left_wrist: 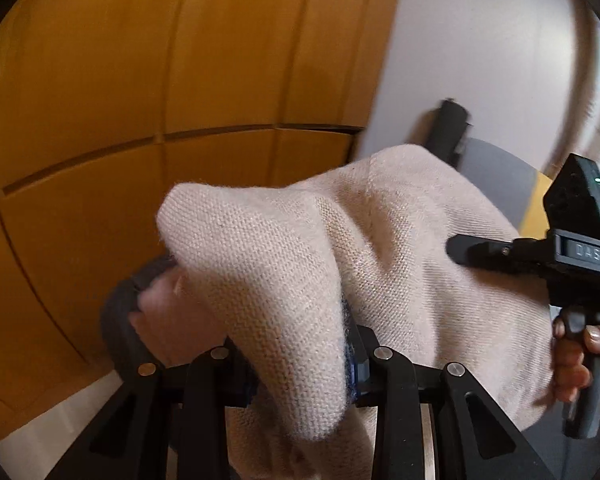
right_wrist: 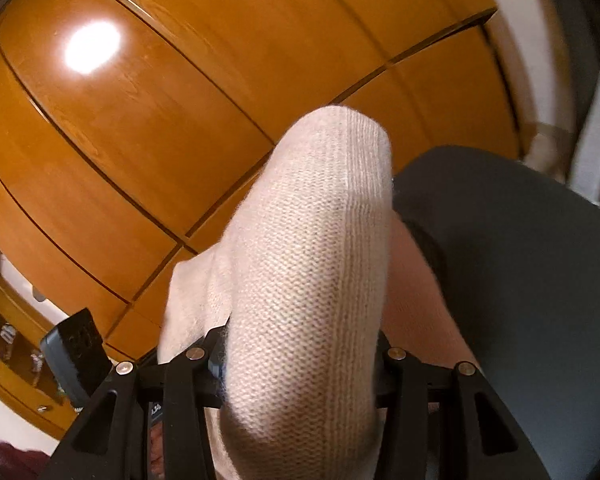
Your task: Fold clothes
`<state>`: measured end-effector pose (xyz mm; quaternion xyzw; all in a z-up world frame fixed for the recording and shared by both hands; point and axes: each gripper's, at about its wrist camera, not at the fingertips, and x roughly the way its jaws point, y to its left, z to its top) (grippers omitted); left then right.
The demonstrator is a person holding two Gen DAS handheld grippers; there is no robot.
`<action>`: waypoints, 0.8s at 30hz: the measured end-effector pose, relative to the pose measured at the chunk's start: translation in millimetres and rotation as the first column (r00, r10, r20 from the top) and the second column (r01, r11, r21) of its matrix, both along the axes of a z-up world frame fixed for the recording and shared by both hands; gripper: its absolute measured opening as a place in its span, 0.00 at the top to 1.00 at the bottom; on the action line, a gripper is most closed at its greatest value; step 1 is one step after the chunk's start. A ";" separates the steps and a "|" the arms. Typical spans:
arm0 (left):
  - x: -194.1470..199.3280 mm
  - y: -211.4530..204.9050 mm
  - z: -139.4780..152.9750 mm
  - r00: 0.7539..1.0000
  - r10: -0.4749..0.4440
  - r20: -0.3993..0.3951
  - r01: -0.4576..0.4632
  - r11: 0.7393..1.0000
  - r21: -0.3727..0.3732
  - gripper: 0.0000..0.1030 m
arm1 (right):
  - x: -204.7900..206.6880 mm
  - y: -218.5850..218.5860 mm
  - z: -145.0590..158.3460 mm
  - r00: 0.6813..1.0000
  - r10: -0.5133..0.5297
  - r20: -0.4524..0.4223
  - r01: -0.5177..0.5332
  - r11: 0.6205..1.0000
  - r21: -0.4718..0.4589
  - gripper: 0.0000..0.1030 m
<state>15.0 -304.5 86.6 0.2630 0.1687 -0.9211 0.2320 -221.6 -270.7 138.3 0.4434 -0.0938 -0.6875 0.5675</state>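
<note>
A cream knit sweater (left_wrist: 300, 248) hangs bunched in the air in front of a wooden wardrobe. My left gripper (left_wrist: 296, 360) is shut on a thick fold of it, and the cloth covers most of the jaws. In the right wrist view the sweater's ribbed edge (right_wrist: 352, 208) runs up between the jaws of my right gripper (right_wrist: 300, 360), which is shut on it. The right gripper (left_wrist: 472, 250) also shows at the right of the left wrist view, held by a person's hand (left_wrist: 580, 352), one finger lying against the cloth.
Orange-brown wardrobe doors (left_wrist: 140, 80) fill the background. A grey chair seat (right_wrist: 520, 280) lies under the right side, and its black armrest (left_wrist: 448, 124) stands before a white wall (left_wrist: 480, 40). A wooden shelf with small items (right_wrist: 12, 344) sits low at left.
</note>
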 end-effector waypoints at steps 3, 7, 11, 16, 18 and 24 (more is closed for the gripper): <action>-9.9 -32.9 -1.3 0.999 0.053 0.012 -0.053 0.999 -0.001 0.68 | -20.7 -48.3 -10.4 0.998 0.060 0.019 -0.060 0.998 -0.002 0.55; -22.3 -63.8 -15.4 0.995 0.097 0.040 -0.097 0.995 0.017 0.68 | -37.8 -93.2 -29.6 0.992 0.118 0.039 -0.120 0.992 0.032 0.55; -28.7 -79.1 -42.5 0.989 0.114 0.096 -0.121 0.990 0.070 0.68 | -49.3 -125.6 -64.1 0.983 0.168 0.072 -0.175 0.979 0.108 0.54; -39.7 -90.5 -84.3 0.975 0.141 0.173 -0.152 0.987 0.056 0.63 | -55.2 -129.9 -98.9 0.987 0.156 0.038 -0.160 0.972 0.173 0.44; -38.0 -92.9 -93.8 0.971 0.155 0.184 -0.162 0.986 0.025 0.56 | -55.8 -123.2 -100.3 0.989 0.145 0.000 -0.143 0.976 0.163 0.36; -13.3 -86.7 -79.3 0.962 0.219 0.162 -0.211 0.975 -0.068 0.50 | -49.1 -67.8 -55.0 0.960 -0.119 -0.255 0.175 0.962 0.208 0.35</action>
